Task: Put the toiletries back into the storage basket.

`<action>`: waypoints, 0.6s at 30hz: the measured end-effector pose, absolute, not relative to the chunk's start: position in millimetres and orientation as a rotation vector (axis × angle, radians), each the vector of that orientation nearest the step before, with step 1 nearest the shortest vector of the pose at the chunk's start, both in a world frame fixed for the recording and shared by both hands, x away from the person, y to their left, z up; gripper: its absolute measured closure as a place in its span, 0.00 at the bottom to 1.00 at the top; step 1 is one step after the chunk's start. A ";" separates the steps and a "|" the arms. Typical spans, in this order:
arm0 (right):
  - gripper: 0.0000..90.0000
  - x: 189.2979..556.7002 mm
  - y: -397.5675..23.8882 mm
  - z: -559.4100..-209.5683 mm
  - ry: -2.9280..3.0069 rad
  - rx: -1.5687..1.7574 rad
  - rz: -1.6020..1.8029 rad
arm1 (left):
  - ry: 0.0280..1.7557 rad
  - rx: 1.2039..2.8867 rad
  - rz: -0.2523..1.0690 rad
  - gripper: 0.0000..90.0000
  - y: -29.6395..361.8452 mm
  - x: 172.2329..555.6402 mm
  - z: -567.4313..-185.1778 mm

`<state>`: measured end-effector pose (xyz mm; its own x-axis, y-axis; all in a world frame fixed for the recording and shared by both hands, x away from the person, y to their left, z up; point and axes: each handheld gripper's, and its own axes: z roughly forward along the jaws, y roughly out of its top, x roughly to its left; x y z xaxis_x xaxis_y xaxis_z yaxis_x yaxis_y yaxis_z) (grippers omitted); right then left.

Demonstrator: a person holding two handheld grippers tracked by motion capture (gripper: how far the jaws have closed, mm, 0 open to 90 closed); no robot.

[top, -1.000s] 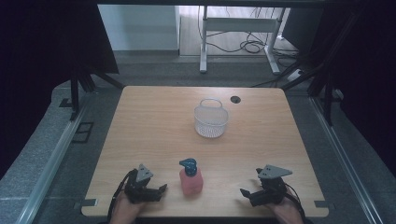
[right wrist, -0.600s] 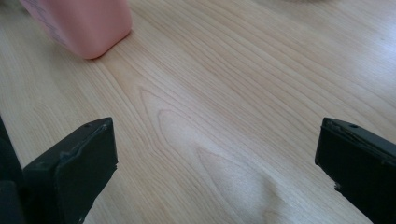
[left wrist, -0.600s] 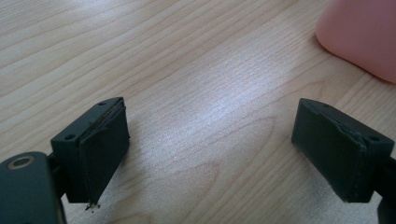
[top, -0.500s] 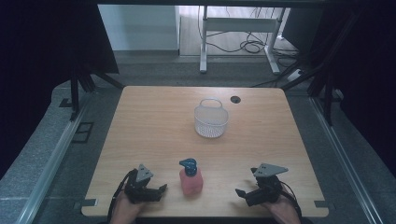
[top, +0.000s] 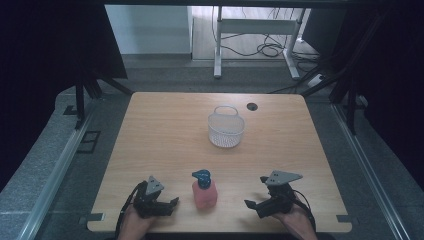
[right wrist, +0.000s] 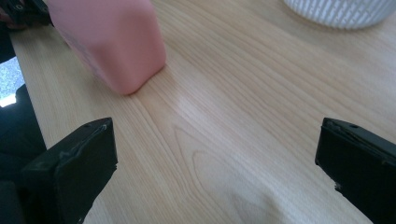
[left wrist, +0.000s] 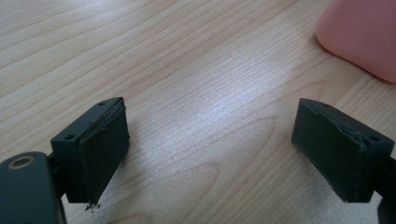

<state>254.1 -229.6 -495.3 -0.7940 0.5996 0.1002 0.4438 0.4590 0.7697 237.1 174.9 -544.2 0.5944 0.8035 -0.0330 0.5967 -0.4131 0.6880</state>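
a white mesh basket (top: 226, 127) stands upright toward 12 o'clock on the tabletop (top: 160, 135); nothing shows inside it. a pink pump bottle (top: 204, 190) with a blue pump head stands upright near the 6 o'clock edge, between the two grippers. the left gripper (top: 169, 204) sits at the bottle's 9 o'clock, fingers spread wide, holding nothing, low over the wood. the right gripper (top: 252, 206) at its 3 o'clock is likewise wide open and empty, aimed toward the bottle.
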 end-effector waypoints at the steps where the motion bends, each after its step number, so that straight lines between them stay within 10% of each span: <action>1: 0.00 254.5 -227.7 -493.8 2.518 0.906 1.249 | 1.104 2.153 0.399 0.12 174.9 237.1 -544.2; 18: 0.06 259.6 -203.5 -477.9 2.520 0.854 1.294 | 1.103 2.154 0.399 0.12 174.9 237.1 -544.2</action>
<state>259.6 -203.5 -477.9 -0.8183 0.5667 0.0956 0.4078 0.4554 0.7913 237.1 174.9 -544.2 0.5945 0.8034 -0.0329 0.5965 -0.4132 0.6881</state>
